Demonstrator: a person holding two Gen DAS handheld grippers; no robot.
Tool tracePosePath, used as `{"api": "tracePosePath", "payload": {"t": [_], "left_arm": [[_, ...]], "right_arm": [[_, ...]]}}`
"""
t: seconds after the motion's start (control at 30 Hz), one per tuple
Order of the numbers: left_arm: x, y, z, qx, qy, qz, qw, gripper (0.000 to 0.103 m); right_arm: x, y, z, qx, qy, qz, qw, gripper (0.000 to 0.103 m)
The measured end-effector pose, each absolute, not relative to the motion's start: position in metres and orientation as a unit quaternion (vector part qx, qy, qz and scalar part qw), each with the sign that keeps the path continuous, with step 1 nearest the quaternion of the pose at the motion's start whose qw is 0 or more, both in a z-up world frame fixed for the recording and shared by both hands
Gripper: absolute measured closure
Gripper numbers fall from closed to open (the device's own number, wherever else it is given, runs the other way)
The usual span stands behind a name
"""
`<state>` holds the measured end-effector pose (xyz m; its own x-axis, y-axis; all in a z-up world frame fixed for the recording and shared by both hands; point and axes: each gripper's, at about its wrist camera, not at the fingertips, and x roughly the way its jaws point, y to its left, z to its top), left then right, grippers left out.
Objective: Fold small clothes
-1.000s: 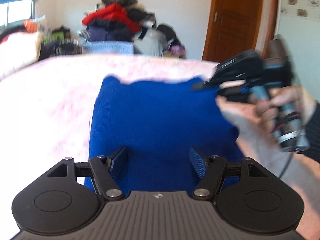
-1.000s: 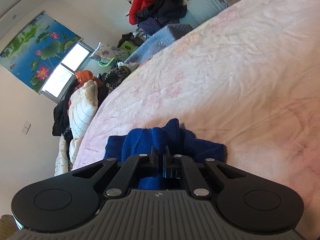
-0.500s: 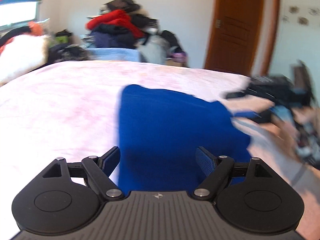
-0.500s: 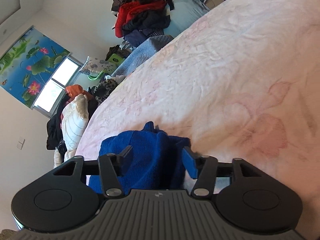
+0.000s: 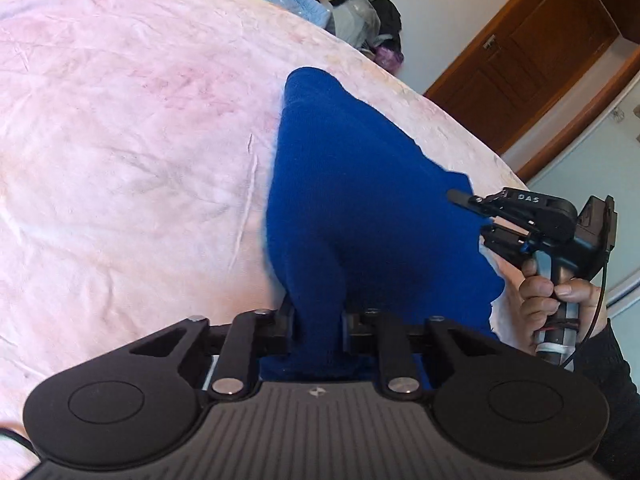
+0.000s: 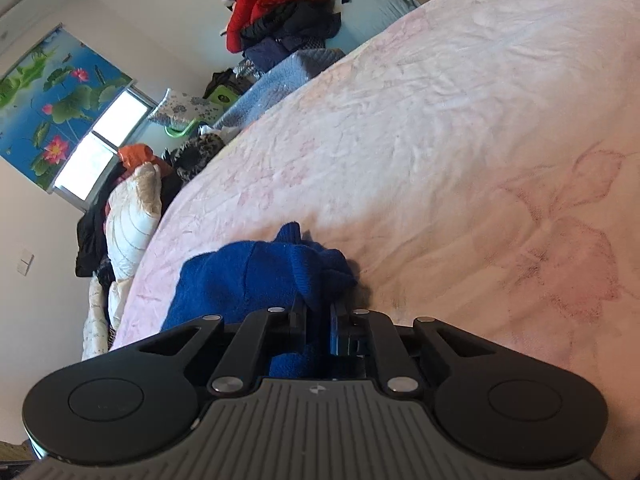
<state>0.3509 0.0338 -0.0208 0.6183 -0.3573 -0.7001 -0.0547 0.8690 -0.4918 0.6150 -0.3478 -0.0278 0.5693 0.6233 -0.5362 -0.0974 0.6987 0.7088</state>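
On the pink bed [image 5: 120, 128], as seen from the left wrist camera, a blue garment [image 5: 360, 200] is spread from near the middle of the cover toward its right edge, with one rounded end reaching toward the far edge. The left gripper [image 5: 318, 328] is pointed steeply down at the near end of the cloth, and its view is rolled, so that the bed's far edge runs slantwise across the picture. Its fingers [image 5: 286, 320] have just been closing and are now clamped on a raised ridge of the blue fabric, which is pulled up between them. At the right edge of the bed the right gripper [image 5: 464, 200] is seen from the side, held in a hand [image 5: 556, 300] wrapped around its handle, a dark sleeve [image 5: 608, 380] behind it. Its fingers are laid against the right-hand edge of the garment; whether they are pressed on the cloth cannot be told from this side. A brown door [image 5: 532, 52] is seen beyond the bed.

From the right wrist camera, the right gripper [image 6: 318, 320] is tilted down toward the bed [image 6: 440, 120], near its close edge. Its fingers [image 6: 300, 320] have just been closing and are drawn close together on a bunched fold of the blue garment [image 6: 248, 280], which is heaped just ahead of them. A pile of clothes [image 6: 280, 12] is stacked past the bed's far edge, below a lotus-print blind [image 6: 52, 92].
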Motion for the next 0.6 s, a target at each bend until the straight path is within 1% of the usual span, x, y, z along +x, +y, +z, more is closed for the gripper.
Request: {"api": "tracePosePath", "payload": {"t": [0.03, 0.07, 0.13, 0.2, 0.23, 0.27, 0.3, 0.33, 0.37, 0.43, 0.5, 0.53, 0.57, 0.6], "left_arm": [[0.352, 0.033, -0.02, -0.231, 0.432, -0.089, 0.867, 0.085], [0.352, 0.031, -0.019, -0.219, 0.433, -0.091, 0.87, 0.085], [0.351, 0.026, -0.017, -0.199, 0.431, -0.087, 0.876, 0.085], [0.35, 0.02, -0.014, -0.18, 0.429, -0.086, 0.881, 0.084], [0.348, 0.019, -0.013, -0.176, 0.427, -0.085, 0.883, 0.082], [0.345, 0.02, -0.011, -0.18, 0.426, -0.085, 0.883, 0.079], [0.341, 0.023, -0.01, -0.188, 0.429, -0.088, 0.879, 0.072], [0.339, 0.027, -0.009, -0.195, 0.429, -0.093, 0.877, 0.068], [0.335, 0.03, -0.008, -0.199, 0.426, -0.094, 0.878, 0.066], [0.331, 0.036, -0.01, -0.206, 0.423, -0.093, 0.877, 0.054], [0.328, 0.038, -0.011, -0.213, 0.425, -0.098, 0.875, 0.052], [0.327, 0.039, -0.012, -0.213, 0.424, -0.099, 0.875, 0.052], [0.327, 0.038, -0.012, -0.209, 0.422, -0.101, 0.876, 0.052], [0.327, 0.036, -0.012, -0.204, 0.422, -0.101, 0.877, 0.052]], "right_arm": [[0.615, -0.351, -0.034, 0.33, 0.415, 0.215, 0.82, 0.09], [0.613, -0.351, -0.041, 0.333, 0.417, 0.212, 0.818, 0.095], [0.611, -0.352, -0.042, 0.34, 0.412, 0.21, 0.819, 0.094], [0.61, -0.354, -0.035, 0.353, 0.417, 0.195, 0.815, 0.077], [0.606, -0.355, -0.027, 0.35, 0.416, 0.188, 0.818, 0.064], [0.597, -0.356, -0.016, 0.337, 0.409, 0.187, 0.827, 0.049], [0.584, -0.357, -0.005, 0.32, 0.399, 0.195, 0.837, 0.045], [0.569, -0.359, 0.005, 0.312, 0.391, 0.209, 0.84, 0.037], [0.552, -0.362, 0.011, 0.317, 0.39, 0.231, 0.833, 0.035], [0.52, -0.367, 0.013, 0.34, 0.418, 0.266, 0.799, 0.036], [0.492, -0.37, 0.01, 0.359, 0.442, 0.284, 0.772, 0.037], [0.48, -0.371, 0.01, 0.368, 0.446, 0.295, 0.76, 0.041], [0.472, -0.371, 0.008, 0.38, 0.449, 0.303, 0.75, 0.051], [0.467, -0.371, 0.007, 0.387, 0.456, 0.308, 0.74, 0.055]]}}
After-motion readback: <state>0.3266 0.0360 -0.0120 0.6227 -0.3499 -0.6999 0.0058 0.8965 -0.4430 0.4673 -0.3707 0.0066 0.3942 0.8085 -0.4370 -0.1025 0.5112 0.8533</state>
